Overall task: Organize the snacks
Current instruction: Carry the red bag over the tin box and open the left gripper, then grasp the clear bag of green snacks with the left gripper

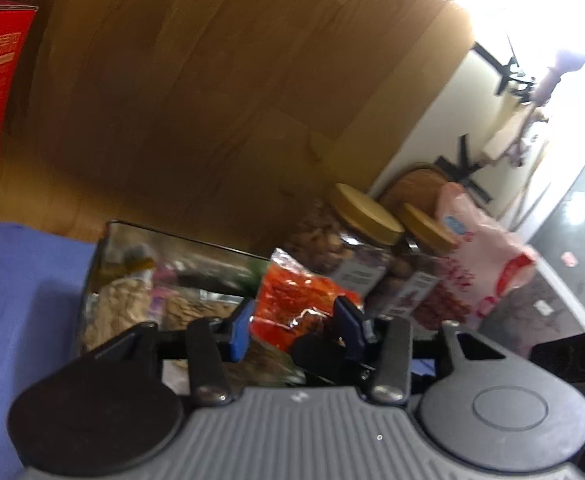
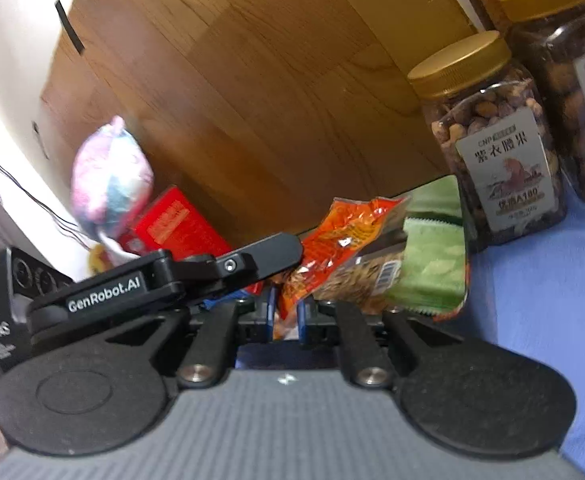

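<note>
My right gripper (image 2: 286, 314) is shut on the lower end of an orange-red snack packet (image 2: 344, 236), holding it up over a clear bin. The same packet shows in the left wrist view (image 1: 296, 300), between the fingers of my left gripper (image 1: 296, 326), which is open around it; contact cannot be told. The clear bin (image 1: 108, 264) holds several snack packs, among them a green pack (image 2: 432, 268) and a pack of pale snacks (image 1: 120, 308). The left gripper's black body (image 2: 164, 280) sits to the left in the right wrist view.
Two gold-lidded nut jars (image 2: 492, 140) (image 2: 564, 76) stand on the blue cloth (image 2: 532, 300) right of the bin. A red box (image 2: 180, 228) and a pink-blue bag (image 2: 110, 176) lie left. A pink bag (image 1: 480, 248) sits behind the jars. A wooden panel (image 1: 212, 80) backs everything.
</note>
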`<state>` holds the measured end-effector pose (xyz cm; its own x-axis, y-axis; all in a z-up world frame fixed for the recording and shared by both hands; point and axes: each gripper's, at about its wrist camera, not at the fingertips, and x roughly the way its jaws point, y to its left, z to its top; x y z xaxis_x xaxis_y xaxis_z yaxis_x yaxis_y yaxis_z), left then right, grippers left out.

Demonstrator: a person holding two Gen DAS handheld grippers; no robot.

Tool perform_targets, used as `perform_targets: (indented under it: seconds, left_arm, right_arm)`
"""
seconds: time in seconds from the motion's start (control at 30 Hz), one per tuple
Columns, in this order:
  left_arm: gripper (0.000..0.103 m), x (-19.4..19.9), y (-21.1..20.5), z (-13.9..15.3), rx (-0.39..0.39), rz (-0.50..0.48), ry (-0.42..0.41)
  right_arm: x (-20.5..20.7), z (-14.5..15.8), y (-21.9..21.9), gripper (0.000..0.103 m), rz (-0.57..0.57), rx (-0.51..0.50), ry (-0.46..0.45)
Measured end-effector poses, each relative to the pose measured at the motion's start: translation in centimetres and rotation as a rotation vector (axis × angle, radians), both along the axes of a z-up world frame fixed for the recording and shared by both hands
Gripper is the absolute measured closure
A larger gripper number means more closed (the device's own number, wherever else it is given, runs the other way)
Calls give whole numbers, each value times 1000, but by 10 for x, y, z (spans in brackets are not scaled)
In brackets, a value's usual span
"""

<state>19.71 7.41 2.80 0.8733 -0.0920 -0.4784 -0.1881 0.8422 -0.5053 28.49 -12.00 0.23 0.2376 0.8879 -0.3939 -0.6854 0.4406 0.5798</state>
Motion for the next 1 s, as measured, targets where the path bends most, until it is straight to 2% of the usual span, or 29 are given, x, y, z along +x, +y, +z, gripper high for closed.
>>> perform_targets:
  seconds: [0.1,0.17,0.23,0.43,0.57,0.6,0.7,0.8,0.87,0.93,1.0]
  left_arm:
    - [58,1,-3,-4,70,36,32]
    - [56,-4,-4,-4,98,52,33]
    - [56,-12,-7,0,120,64,28]
    - [56,-58,-21,12,185,65,-32]
    - [56,-112,-23,-9,142,57,-46]
    - [56,-124,-22,-17,125,58,-38]
    - [59,-152,-14,-49,2,71,20]
    - [64,-169,0,-75,-132,103,68]
    - [70,-174,5,-83,-192,98,65]
    - [72,-172,6,-84,-209,89,64]
    - [80,-168,5,-90,-221,75,55]
  right_arm:
    - [-7,1,11,87,-53,-87,-105]
    - [-14,3,12,78,-73,-130,-170]
    - [-25,5,7,64,-122,-143,-235]
    - [-53,10,-28,63,-180,-76,-252]
    - [-78,-1,-51,63,-136,-54,-200]
    - [-82,-9,-55,59,-104,-66,-172]
    - [-84,-34,-61,59,-57,-79,-20]
    - [-74,-52,-63,59,-56,-82,123]
    - [-71,-61,-62,62,-44,-83,194]
    - [-73,-63,-60,66,-29,-63,228]
    - [-76,-66,-55,72,-2,-53,272]
